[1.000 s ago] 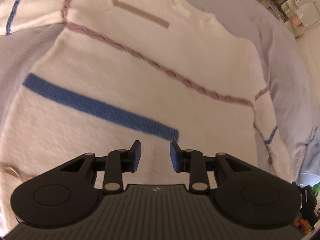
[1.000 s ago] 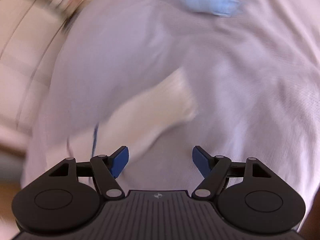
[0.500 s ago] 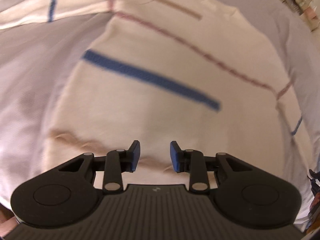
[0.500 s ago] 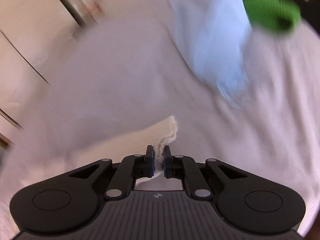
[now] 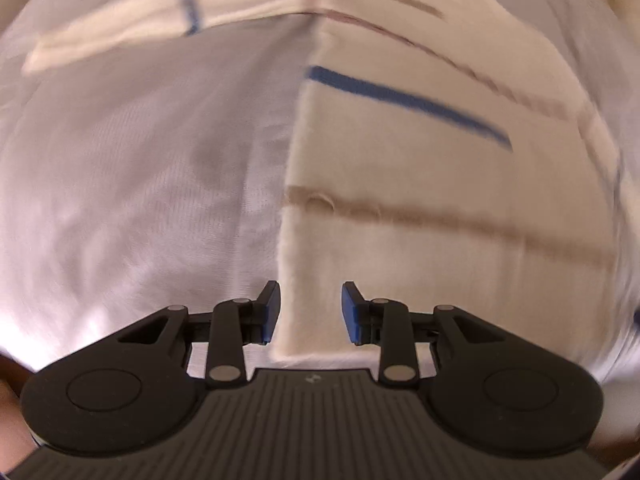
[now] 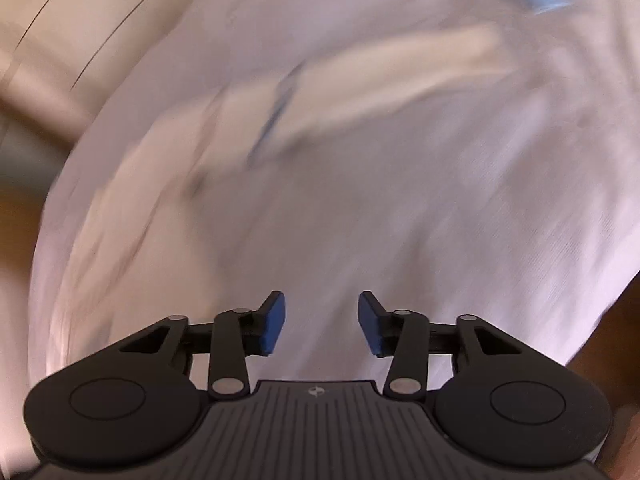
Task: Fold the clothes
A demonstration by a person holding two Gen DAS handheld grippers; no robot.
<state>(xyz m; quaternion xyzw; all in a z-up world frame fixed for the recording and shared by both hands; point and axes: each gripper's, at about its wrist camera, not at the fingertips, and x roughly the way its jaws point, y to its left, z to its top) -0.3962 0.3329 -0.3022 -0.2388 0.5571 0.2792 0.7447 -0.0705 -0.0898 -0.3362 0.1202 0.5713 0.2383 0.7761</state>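
Left wrist view: my left gripper (image 5: pixel 310 312) hung spread over the lower left corner of the cream knitted sweater with blue, pink and tan stripes (image 5: pixel 420 152), gripping nothing. The sweater lay flat on the pale lilac bedsheet (image 5: pixel 132 168).

Right wrist view: my right gripper (image 6: pixel 320 324) was opening, empty, above the sheet (image 6: pixel 440 200); the blurred sweater sleeve (image 6: pixel 360 80) lay well ahead.

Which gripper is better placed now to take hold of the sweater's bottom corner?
Probably the left gripper: the sweater corner lies between its open jaws. The right gripper, jaws opening, has only the sheet between them.
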